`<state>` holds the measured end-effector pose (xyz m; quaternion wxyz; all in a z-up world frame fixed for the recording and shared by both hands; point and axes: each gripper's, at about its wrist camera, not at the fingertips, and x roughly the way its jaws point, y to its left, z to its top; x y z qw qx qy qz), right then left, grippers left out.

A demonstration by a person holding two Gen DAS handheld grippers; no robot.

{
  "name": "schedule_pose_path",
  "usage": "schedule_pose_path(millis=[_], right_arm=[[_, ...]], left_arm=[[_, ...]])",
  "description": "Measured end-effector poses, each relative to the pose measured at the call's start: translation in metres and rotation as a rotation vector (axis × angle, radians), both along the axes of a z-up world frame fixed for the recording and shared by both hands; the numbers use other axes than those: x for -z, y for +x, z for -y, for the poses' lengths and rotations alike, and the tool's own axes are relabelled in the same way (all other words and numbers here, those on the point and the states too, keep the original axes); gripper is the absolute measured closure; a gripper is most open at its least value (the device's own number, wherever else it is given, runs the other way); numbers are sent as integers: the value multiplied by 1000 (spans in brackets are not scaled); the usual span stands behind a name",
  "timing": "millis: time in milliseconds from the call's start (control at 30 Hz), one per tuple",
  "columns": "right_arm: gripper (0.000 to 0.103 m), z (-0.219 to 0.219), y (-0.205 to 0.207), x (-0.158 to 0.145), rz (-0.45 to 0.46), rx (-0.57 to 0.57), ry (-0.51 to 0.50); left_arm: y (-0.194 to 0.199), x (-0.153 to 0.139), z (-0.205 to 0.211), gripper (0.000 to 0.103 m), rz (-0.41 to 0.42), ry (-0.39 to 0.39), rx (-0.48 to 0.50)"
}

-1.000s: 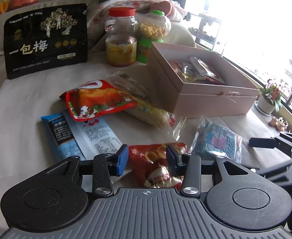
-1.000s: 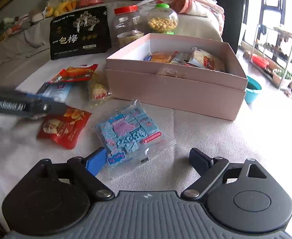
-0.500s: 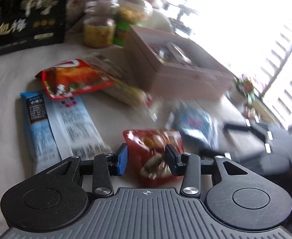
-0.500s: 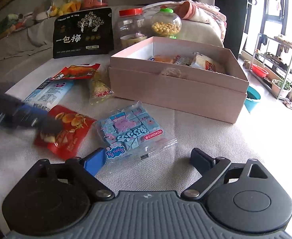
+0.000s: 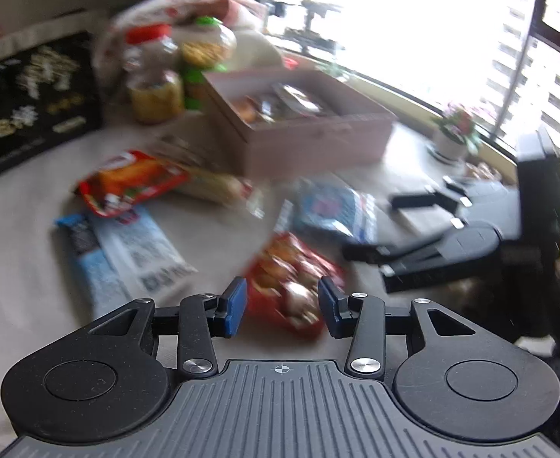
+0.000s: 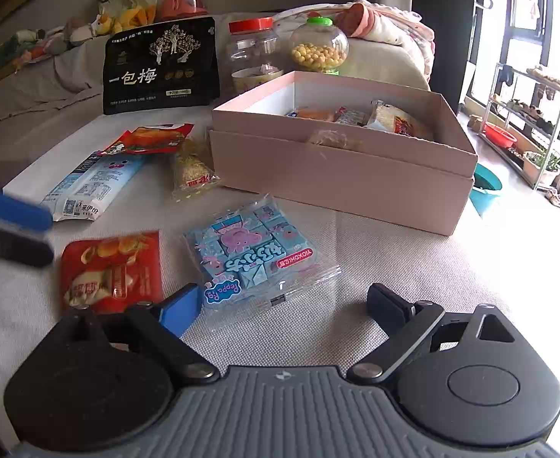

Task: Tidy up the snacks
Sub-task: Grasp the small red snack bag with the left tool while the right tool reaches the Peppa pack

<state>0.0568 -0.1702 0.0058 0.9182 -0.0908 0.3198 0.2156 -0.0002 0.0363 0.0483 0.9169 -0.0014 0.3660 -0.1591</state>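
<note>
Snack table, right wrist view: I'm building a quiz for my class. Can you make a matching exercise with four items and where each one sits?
Items:
1. Peppa Pig packet
2. small red packet
3. black plum bag
4. red-lidded jar

Places:
A. upright at the back left
B. behind the pink box
C. ahead of the right tool
D. beside the left tool

Pairs: 1-C, 2-D, 3-A, 4-B

The tall black bag at the far left reads "一包梅" in white; the near blue cube-candy pack shows "Peppa Pig" and a red "YIOKOHO" tag, both upside down; the long blue-white packet carries "来伊份" beside a QR code
</note>
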Motion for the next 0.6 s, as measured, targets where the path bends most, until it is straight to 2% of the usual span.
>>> schedule_pose_path(millis=[133, 267, 367, 433, 600], right_arm=[[8, 0, 0, 0, 1, -3, -4], [8, -1, 0, 0, 1, -3, -3], [8, -1, 0, 1, 2, -4, -5], [8, -1, 0, 1, 1, -4, -4], [8, 0, 1, 0, -7, -13, -6]], left_arm=[[10, -2, -19, 57, 10, -65, -114], [25, 7, -29, 57, -1, -123, -164], [34, 16, -26, 57, -20, -133, -136], [36, 21, -17, 57, -33, -110, -87], [19, 24, 15, 57, -14, 35, 70]])
